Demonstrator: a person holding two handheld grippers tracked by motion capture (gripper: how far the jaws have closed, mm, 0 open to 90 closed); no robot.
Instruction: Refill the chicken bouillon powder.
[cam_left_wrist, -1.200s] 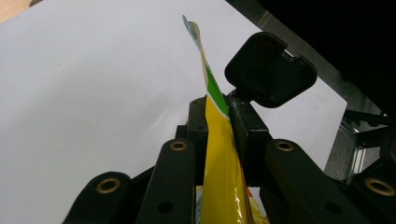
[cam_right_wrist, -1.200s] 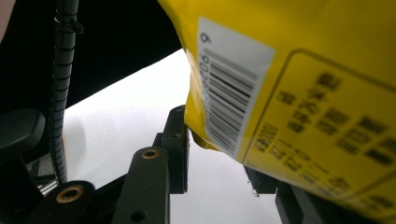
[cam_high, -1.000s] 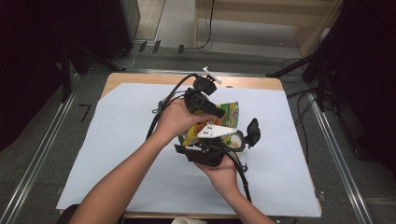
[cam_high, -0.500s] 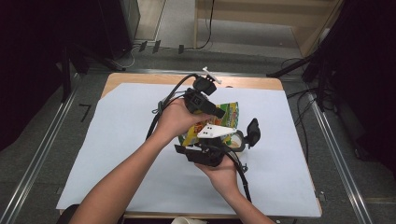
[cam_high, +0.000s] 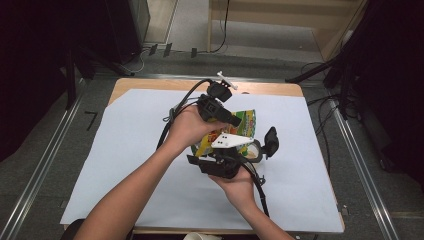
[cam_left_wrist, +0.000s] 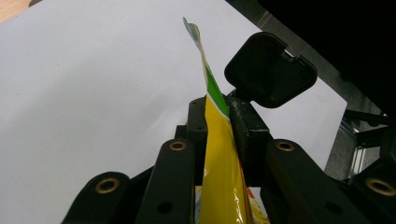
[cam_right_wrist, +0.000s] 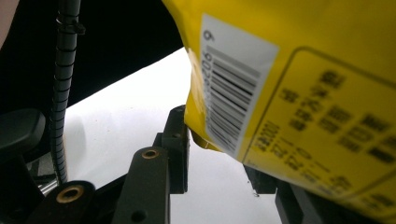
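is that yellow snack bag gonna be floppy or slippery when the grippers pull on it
Probably floppy: the yellow snack bag is a thin film, pinched edge-on by the left gripper. Its glossy surface hints it may slip. It looks light, held above the table.

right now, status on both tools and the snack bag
Left tool shut on snack bag edge. Right tool open around its lower corner. Bag held above white sheet. Nothing in the way.

You hold a glossy yellow-and-green foil-like plastic snack bag (cam_left_wrist: 223, 177), its white barcode label smooth, between matt black plastic gripper jaws with brass-coloured metal pivot rivets (cam_left_wrist: 107, 185), above a matt white paper sheet (cam_high: 125, 150) covering a smooth light wooden table (cam_high: 270, 89).
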